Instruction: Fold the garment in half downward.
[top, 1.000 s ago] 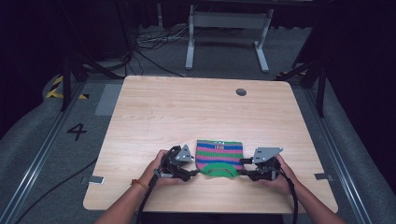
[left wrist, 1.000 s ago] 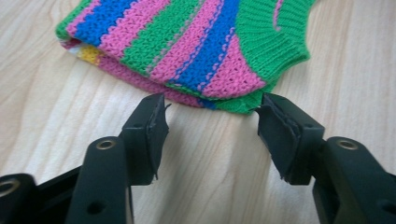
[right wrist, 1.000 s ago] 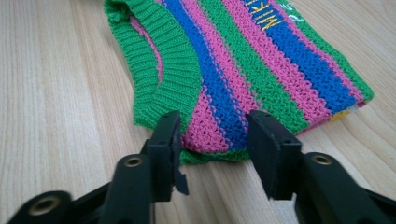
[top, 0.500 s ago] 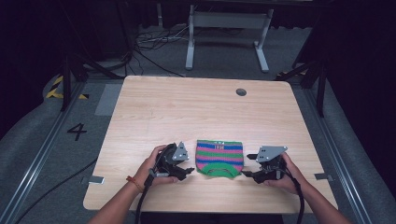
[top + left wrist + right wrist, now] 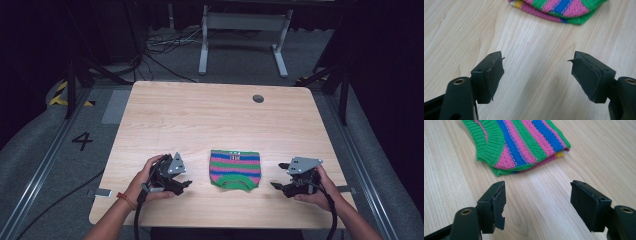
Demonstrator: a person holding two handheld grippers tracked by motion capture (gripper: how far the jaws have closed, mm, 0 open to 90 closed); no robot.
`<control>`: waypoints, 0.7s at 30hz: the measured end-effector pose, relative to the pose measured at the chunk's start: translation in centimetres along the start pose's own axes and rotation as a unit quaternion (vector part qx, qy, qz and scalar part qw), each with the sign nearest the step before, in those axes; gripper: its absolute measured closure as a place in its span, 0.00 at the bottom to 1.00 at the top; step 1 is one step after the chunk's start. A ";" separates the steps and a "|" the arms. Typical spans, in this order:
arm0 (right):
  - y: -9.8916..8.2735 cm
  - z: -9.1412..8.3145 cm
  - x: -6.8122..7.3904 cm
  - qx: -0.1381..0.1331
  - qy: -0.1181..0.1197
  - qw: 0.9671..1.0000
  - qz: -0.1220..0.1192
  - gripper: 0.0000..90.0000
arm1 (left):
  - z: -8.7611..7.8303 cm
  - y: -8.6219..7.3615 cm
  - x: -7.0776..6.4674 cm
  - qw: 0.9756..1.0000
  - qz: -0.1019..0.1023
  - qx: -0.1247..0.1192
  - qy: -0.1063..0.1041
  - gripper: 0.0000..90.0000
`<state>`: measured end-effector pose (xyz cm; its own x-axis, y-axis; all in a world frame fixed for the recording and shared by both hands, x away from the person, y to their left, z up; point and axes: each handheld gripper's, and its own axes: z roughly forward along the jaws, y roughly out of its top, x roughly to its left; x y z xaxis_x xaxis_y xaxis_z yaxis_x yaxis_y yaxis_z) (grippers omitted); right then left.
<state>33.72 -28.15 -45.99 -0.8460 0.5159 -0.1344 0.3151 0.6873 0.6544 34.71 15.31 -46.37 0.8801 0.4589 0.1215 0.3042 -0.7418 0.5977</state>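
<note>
Both my claws have just been opening and backed off the striped sweater — left claw wide, right claw wide, empty — fold looks finished.

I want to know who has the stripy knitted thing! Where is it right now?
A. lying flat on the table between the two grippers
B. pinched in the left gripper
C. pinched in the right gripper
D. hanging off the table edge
A: the stripy knitted thing lies flat on the table, with the left gripper and right gripper open and apart from it.
</note>
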 end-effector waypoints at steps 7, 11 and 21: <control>-1.6 -1.3 -0.4 -0.007 -0.011 1.000 0.018 0.32 | -1.4 -2.1 0.4 1.000 -0.008 0.006 0.018 0.28; -2.8 -1.9 -0.7 -0.009 -0.021 0.999 0.032 0.32 | -2.2 -3.6 0.9 1.000 -0.022 0.005 0.019 0.26; -6.1 -3.0 -1.4 -0.010 -0.035 0.997 0.069 0.32 | -3.7 -7.1 1.8 0.998 -0.068 -0.005 0.017 0.24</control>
<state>31.71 -34.56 -47.57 -0.7629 0.6399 -0.0928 0.4174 0.5969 0.6852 32.80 23.25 -47.47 0.8184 0.5709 0.0649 0.4161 -0.6667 0.6184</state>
